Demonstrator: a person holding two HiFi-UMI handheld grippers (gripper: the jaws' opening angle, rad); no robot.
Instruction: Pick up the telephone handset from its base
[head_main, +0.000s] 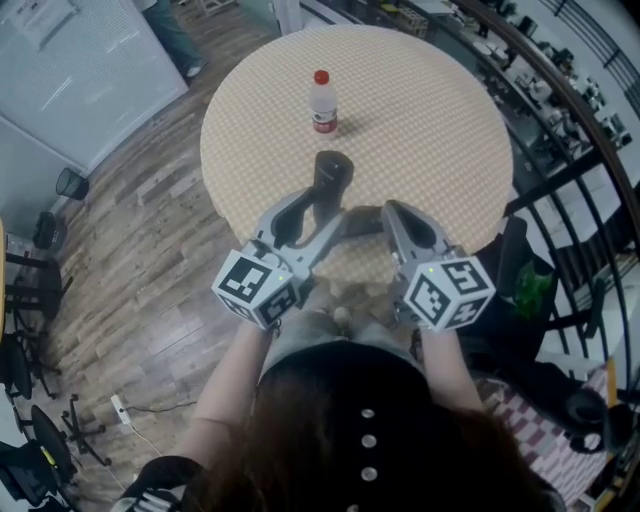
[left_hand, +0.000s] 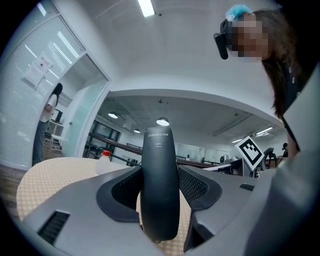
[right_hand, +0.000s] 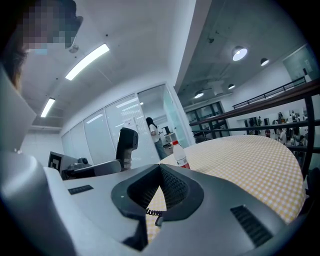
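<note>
A dark telephone handset (head_main: 332, 175) stands upright over the near part of the round table (head_main: 440, 120). My left gripper (head_main: 325, 205) is shut on the handset's lower half. In the left gripper view the handset (left_hand: 160, 185) fills the gap between both jaws of my left gripper (left_hand: 160, 172). A dark base (head_main: 363, 220) lies just right of the handset, largely hidden. My right gripper (head_main: 388, 212) is beside the base with its jaws shut. The right gripper view shows my right gripper (right_hand: 160, 167) with tips together, a coiled cord (right_hand: 152, 212) showing below them, and the handset (right_hand: 127, 142) to the left.
A small plastic bottle (head_main: 322, 102) with a red cap stands farther back near the table's middle, also seen as the bottle (right_hand: 181, 156) and the bottle (left_hand: 104, 161). A railing (head_main: 590, 110) curves round the table's right side. A person (right_hand: 152, 135) stands far off by glass walls.
</note>
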